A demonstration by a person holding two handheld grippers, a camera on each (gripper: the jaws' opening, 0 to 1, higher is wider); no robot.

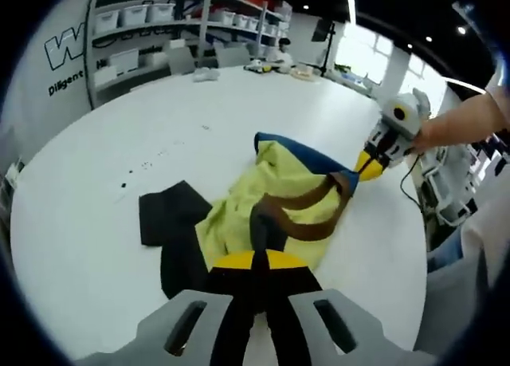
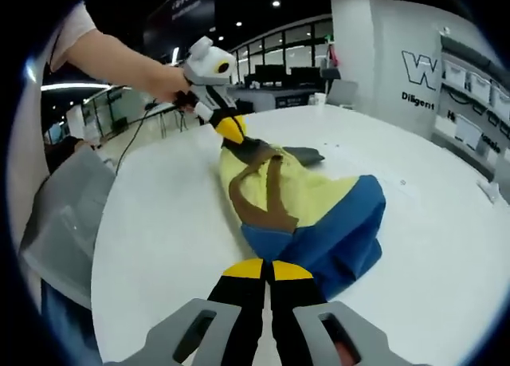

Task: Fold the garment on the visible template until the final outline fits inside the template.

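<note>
A wide white table [image 1: 96, 183] carries the work, with storage shelving [image 1: 151, 19] along the wall behind it and office benches farther off. The garment [image 1: 271, 198], yellow with a blue section and a brown strap looped across it, lies bunched between the two claws. Black fabric [image 1: 167, 222] sits partly under its yellow part, just beyond and to the left of the left gripper [image 1: 256, 262]; I cannot tell whether that is the template or another piece of the garment.

The left gripper has its jaws closed on the yellow edge of the garment, the cloth coming right up to its tips. In the right gripper view, the right gripper [image 2: 267, 272] is likewise clamped onto the blue end [image 2: 335, 230], which lies directly ahead of its jaws. Each claw faces the other across the cloth, the opposite one held in a hand at the far end.

The risks, as I judge them:
- The strap could snag or fold under, leaving a lump that pushes the outline wide.
- Pulling the two ends unevenly would twist the bunch instead of flattening it.
- If the black fabric is the template, dragging the garment may shift or cover it, so the fit cannot be checked.
- The right gripper works close to the table edge; a slack end could slide over it.
</note>
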